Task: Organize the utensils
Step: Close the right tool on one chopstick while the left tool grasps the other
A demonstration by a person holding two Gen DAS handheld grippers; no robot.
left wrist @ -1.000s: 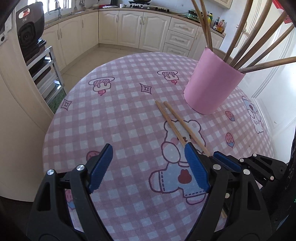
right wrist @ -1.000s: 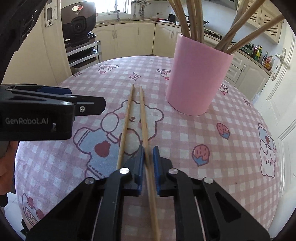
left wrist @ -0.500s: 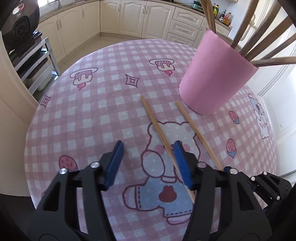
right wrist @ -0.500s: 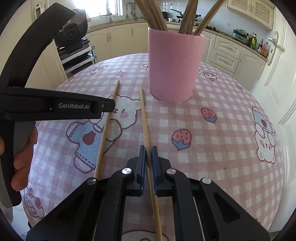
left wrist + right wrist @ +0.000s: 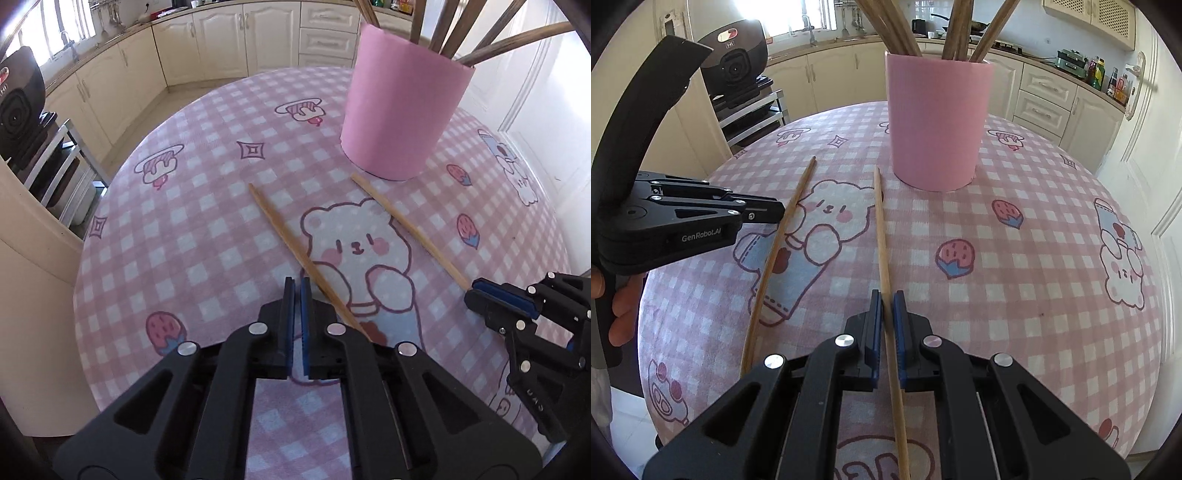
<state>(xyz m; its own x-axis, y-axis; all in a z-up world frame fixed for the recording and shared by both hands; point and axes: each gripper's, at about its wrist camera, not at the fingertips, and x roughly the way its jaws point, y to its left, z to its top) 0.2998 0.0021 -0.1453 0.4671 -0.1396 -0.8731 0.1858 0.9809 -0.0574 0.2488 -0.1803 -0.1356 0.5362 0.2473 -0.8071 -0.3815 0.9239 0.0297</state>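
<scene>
1. My right tool is nearest, clamped on one chopstick partway along its shaft; its far tip points at the pink holder and stops just short of the base.
2. My left tool has just been closing and now stands pinched shut with nothing between its pads. The second chopstick lies on the desk just beside that tool, on the holder's side, and passes under it.
3. Both sticks look light, thin, stiff and smooth, so I judge they can pivot or slip in a pinch. Holding near the middle should keep one from swinging.
4. The holder stands farthest off, upright, already bristling with darker sticks that crowd its mouth.
5. The left view shows my left pads are empty; the right view sees that tool only side-on, tip against the stick. The right view alone shows the held stick running on behind the pads.
</scene>
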